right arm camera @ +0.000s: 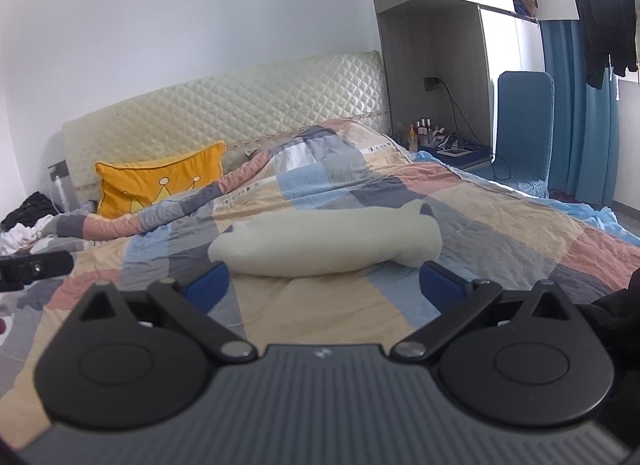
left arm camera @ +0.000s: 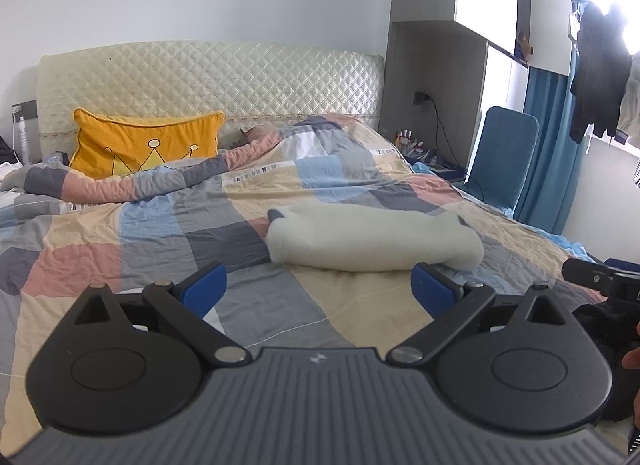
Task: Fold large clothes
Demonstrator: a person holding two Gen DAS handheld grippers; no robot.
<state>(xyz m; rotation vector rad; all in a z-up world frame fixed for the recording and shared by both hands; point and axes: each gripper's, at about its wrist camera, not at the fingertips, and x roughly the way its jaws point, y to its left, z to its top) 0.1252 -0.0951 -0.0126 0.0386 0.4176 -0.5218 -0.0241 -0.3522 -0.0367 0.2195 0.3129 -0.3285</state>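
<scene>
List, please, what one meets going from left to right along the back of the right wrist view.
Heap of clothes → yellow crown cushion → quilted headboard → bottles on the nightstand → blue chair → blue curtain.

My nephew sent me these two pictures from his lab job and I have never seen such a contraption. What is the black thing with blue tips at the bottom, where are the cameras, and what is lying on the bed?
There is no robot here. A person holds a hand tool in each hand, each with two jaws, and a wide-angle camera on each tool looks forward along them. One picture comes from the left gripper, the other from the right gripper. The black arms with blue pads are the jaws; on both tools they stand wide apart and hold nothing. Each tool also shows at the edge of the other's picture.

Both cameras face a bed with a checked quilt. On it lies a white garment, folded or rolled into a long bundle, just beyond the jaws. A yellow cushion with a crown print leans at the headboard. A blue chair stands beside the bed.
</scene>
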